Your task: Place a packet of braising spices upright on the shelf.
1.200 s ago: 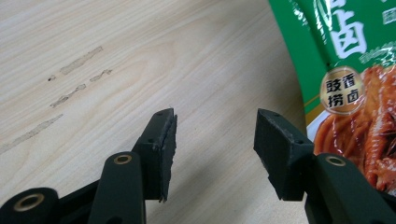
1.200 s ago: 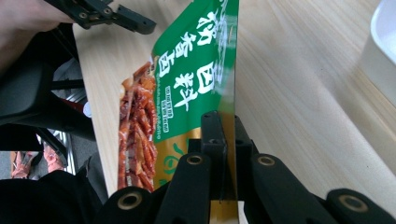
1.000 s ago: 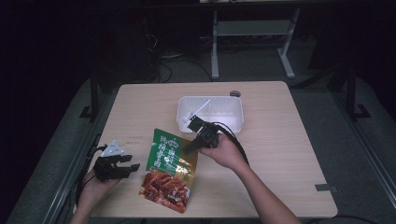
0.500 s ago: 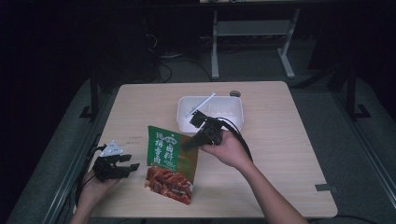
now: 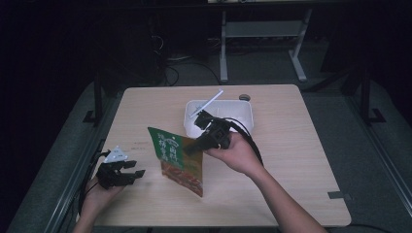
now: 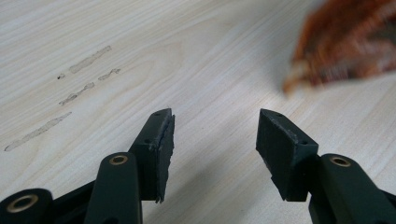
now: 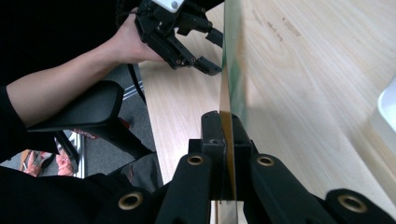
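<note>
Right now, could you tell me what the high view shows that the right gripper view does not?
High view alone: the white tray behind the lifted snack pouch, whose green and red printed face shows. Right gripper view alone: the right gripper clamped on the pouch's thin edge, seen end-on. Both: the left gripper, open and empty near the wooden table's edge.

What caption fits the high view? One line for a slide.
Right gripper lifts a green snack pouch above the table; left gripper open.

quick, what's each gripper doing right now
Left gripper: open, nothing between its jaws, low over the table.
Right gripper: shut on the edge of the snack bag.
</note>
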